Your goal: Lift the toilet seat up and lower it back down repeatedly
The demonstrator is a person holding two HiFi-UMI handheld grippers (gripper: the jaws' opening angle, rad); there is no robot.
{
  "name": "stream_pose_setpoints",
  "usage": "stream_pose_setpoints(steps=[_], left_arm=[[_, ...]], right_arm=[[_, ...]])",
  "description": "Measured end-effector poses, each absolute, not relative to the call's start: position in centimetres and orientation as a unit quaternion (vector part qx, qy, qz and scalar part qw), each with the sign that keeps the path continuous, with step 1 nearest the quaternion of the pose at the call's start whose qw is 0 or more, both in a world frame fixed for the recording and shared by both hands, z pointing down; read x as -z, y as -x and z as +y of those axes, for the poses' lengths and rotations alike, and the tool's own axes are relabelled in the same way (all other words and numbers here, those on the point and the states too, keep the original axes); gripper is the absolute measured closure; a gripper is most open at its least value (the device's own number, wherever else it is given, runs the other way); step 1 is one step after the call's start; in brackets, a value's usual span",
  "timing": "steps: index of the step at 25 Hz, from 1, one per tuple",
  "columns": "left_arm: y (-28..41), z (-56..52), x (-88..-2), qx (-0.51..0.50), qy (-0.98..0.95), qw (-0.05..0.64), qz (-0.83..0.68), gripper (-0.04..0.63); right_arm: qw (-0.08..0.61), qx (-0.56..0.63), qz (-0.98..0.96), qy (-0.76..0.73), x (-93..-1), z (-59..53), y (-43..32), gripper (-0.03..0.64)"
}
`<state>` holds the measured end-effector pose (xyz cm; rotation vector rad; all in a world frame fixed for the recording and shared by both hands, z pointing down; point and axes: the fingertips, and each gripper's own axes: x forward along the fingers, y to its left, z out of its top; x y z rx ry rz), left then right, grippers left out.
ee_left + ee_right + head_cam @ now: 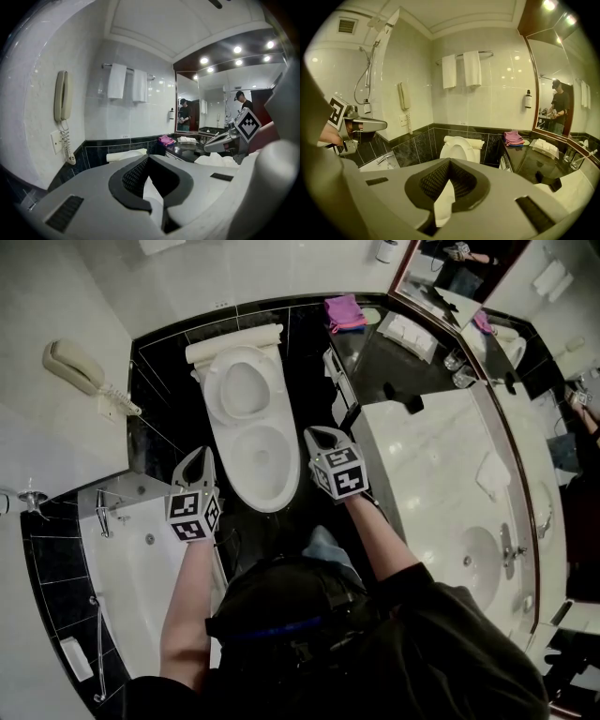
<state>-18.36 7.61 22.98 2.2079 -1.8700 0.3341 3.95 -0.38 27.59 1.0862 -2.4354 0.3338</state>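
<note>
Right gripper view: closed jaws block the lower toilet (pixel 459 148).

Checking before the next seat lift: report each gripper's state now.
Left grey two-jaw gripper: closed, holding nothing.
Right grey two-jaw gripper: closed, holding nothing.

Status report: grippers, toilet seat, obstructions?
Left gripper and right gripper shut, empty, either side of the bowl. Toilet seat looks raised, untouched. No obstruction seen.

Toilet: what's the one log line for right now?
toilet: lid raised | left gripper: shut, empty, left of it | right gripper: shut, empty, right of it | contact: none
</note>
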Motion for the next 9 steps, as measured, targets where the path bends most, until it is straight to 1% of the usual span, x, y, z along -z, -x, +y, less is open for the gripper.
stream_pose_setpoints(steps=[9], left_arm=[[17.93,7.14,-23.98,-0.118,-0.751,0.126,-0.637,0.607]], right_arm=[[0.229,-0.123,-0.883,-0.391,-28.03,-1.36,-4.23,0.604]])
